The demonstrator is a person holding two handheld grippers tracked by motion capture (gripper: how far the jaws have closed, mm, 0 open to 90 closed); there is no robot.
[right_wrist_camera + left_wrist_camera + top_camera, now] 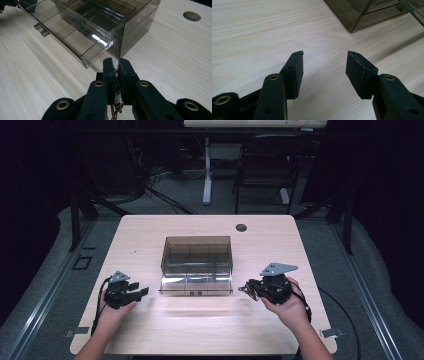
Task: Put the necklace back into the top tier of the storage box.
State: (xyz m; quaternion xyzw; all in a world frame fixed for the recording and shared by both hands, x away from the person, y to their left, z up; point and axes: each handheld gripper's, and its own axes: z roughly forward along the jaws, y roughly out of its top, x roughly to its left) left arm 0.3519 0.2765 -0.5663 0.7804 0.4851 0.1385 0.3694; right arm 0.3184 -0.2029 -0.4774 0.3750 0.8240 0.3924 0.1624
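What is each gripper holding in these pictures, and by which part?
The right gripper is shut on a small bundle of wired parts, pinched at its upper end. The left gripper is open and holds nothing.

The high view looks forward and down from afar; both gripper views sit low and close, sharing the smoky transparent plastic drawer box.

Light wood-grain bench, pale top with rounded corners, sitting on a grey floor. There's a round cable hole near the far edge, right of centre. Pretty much dead centre sits a smoky see-through plastic drawer box with dividers inside, and its bottom drawer is pulled out toward the near side, with a small handle tab on the front. The rest of the top is just bare wood.
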